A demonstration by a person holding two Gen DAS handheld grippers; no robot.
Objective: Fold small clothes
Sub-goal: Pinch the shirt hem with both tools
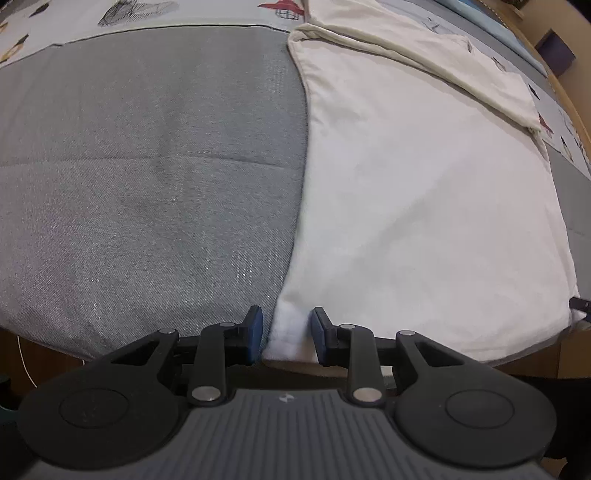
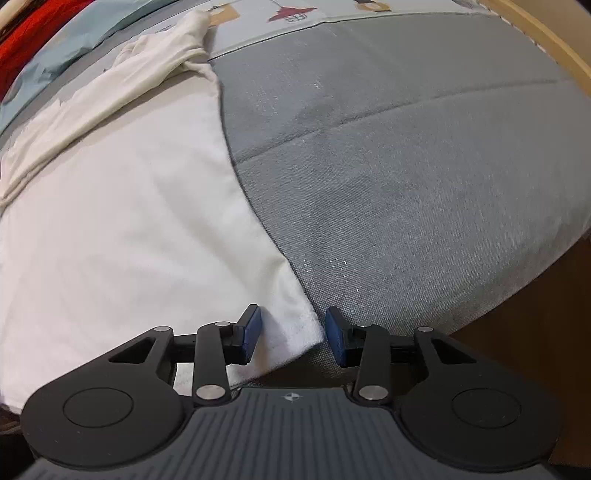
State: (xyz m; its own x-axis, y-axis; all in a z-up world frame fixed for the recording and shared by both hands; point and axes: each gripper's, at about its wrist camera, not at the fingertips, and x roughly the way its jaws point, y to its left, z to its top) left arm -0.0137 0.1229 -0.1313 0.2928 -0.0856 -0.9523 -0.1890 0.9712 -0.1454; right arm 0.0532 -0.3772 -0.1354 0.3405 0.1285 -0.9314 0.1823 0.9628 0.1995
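Observation:
A white garment [image 1: 424,192] lies flat on the grey bed cover, with a folded sleeve along its far edge. It also shows in the right wrist view [image 2: 122,221]. My left gripper [image 1: 287,338] is open, its blue pads either side of the garment's near left corner at the bed's edge. My right gripper [image 2: 293,338] is open, its pads either side of the garment's near right corner. Neither is closed on the cloth.
The grey bed cover [image 1: 147,184] spreads left of the garment and, in the right wrist view [image 2: 406,184], right of it. A patterned sheet [image 1: 110,14] lies beyond. A wooden bed frame [image 2: 546,40] runs at the far right. Red fabric [image 2: 26,33] sits far left.

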